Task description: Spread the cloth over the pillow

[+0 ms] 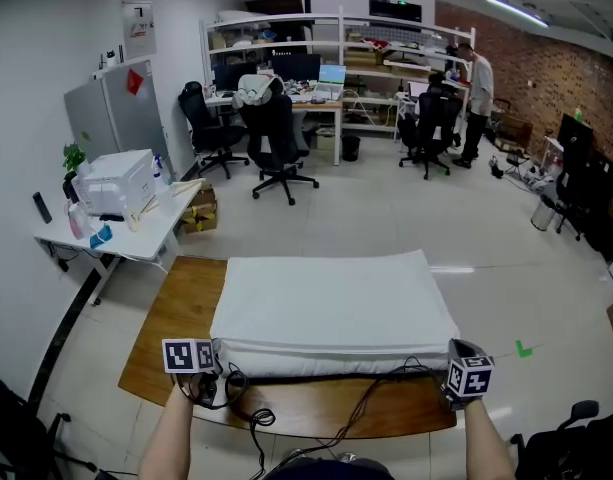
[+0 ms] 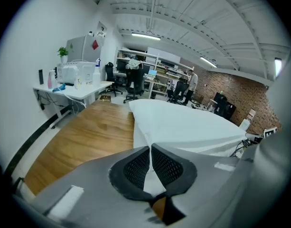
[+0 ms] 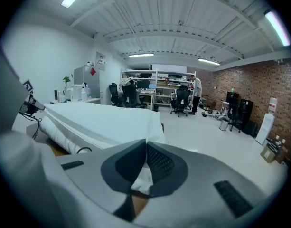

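Left claw [image 2: 150,151] and right claw [image 3: 146,150] are each clamped on a near corner of the cloth [image 1: 331,298], at the near edge of the bench [image 1: 176,308]. Cloth stretches away from both, over the pillow [image 1: 316,360], long axis left-right. Neither hand is nearer.

One wooden table [image 1: 176,318] bears one cloth [image 1: 331,298] and one pillow [image 1: 326,358]. Two grippers are at its near edge: one left gripper [image 1: 211,366] and one right gripper [image 1: 454,360]. Beyond the table at least three office chairs [image 1: 276,143] and one person [image 1: 476,83] show. Left of the table is one white desk [image 1: 161,230] with one printer [image 1: 116,180].
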`<action>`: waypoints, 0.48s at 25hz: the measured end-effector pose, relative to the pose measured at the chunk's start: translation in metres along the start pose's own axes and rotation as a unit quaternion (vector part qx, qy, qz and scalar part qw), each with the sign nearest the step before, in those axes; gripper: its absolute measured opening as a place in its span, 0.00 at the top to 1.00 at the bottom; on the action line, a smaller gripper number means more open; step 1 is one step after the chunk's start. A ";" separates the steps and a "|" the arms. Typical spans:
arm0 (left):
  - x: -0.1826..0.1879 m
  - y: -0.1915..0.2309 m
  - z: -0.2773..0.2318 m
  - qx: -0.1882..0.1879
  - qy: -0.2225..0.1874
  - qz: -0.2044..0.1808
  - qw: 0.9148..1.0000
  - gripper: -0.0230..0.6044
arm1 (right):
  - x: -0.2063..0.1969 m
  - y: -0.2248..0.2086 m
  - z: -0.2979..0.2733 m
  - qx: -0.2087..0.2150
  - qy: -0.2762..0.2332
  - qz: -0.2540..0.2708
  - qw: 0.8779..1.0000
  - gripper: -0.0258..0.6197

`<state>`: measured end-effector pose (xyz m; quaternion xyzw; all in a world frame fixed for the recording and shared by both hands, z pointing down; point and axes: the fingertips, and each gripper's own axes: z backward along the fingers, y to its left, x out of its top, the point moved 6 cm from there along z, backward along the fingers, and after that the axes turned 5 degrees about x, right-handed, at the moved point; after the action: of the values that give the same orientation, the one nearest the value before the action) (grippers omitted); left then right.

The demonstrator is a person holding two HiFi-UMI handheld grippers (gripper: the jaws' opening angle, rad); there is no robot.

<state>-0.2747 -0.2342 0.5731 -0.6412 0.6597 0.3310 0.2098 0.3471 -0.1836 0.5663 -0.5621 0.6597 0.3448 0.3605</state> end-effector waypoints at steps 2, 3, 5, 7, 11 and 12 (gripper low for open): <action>-0.013 0.003 0.003 -0.001 0.001 0.014 1.000 0.93 | -0.006 0.003 0.002 -0.001 0.008 0.000 1.000 0.93; -0.019 0.005 0.005 -0.001 0.002 0.019 1.000 0.93 | -0.010 0.004 0.003 0.000 0.011 -0.001 1.000 0.93; -0.028 0.008 0.008 0.001 0.004 0.026 1.000 0.93 | -0.018 0.008 0.007 0.002 0.015 -0.005 1.000 0.93; -0.036 0.010 0.010 0.002 0.005 0.031 1.000 0.93 | -0.027 0.010 0.011 0.003 0.021 -0.007 1.000 0.93; -0.050 0.013 0.014 -0.003 0.008 0.045 0.999 0.93 | -0.041 0.015 0.017 0.004 0.026 -0.014 1.000 0.93; -0.054 0.014 0.014 -0.005 0.010 0.050 0.999 0.93 | -0.044 0.016 0.019 0.004 0.028 -0.015 0.999 0.93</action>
<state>-0.2861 -0.1867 0.6036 -0.6117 0.6912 0.3382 0.1835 0.3373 -0.1438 0.5957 -0.5799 0.6622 0.3209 0.3496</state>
